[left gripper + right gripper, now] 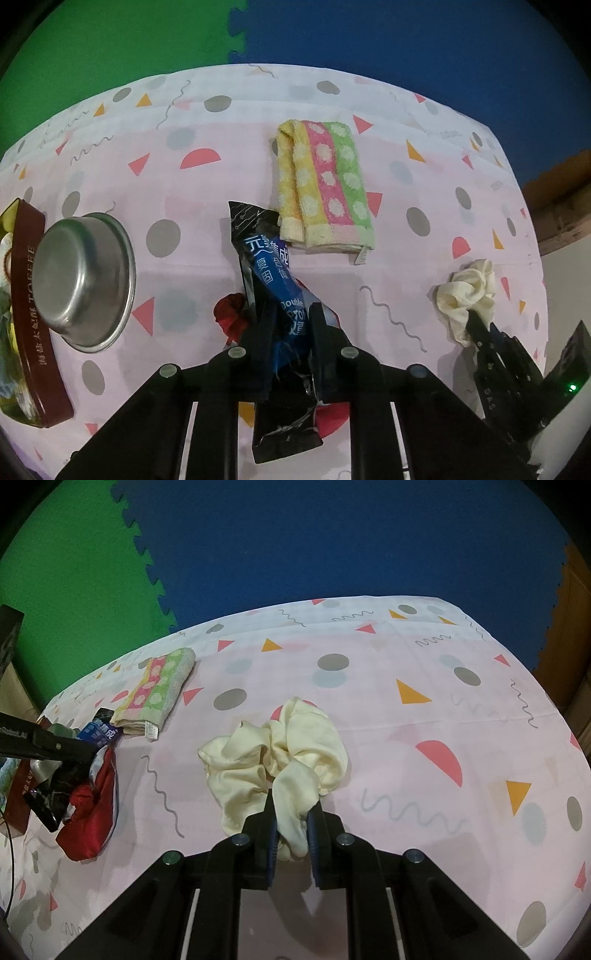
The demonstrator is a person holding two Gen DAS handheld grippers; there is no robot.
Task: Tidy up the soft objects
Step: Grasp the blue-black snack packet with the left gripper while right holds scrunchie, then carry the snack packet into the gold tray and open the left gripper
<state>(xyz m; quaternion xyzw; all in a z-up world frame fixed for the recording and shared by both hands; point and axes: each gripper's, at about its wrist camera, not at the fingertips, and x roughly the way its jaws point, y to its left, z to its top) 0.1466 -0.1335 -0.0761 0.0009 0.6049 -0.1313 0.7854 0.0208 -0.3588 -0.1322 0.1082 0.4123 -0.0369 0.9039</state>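
The left gripper (291,325) is squeezed tight on a shiny black and blue packet (275,280). The packet sticks up toward 11 o'clock from the jaws, and its crinkly black end hangs down at 6 o'clock. A red cloth (231,314) lies just beside the packet at 9 o'clock, partly hidden behind the left finger.

The right gripper (291,830) is pinched shut on a cream cloth (280,753). The cloth is all bunched up on the table (424,657) and spreads out toward 12 o'clock from the jaws.

A folded striped towel (323,184), yellow, pink and green with white dots, lies flat at 12 o'clock from the packet, and its near edge touches the packet's top.

At 9 o'clock in the left wrist view a silver metal bowl (83,284) sits upside down. It touches a dark red tin (29,306) with gold letters, at the table's left edge.

The table wears a pink cover with dots, triangles and squiggles
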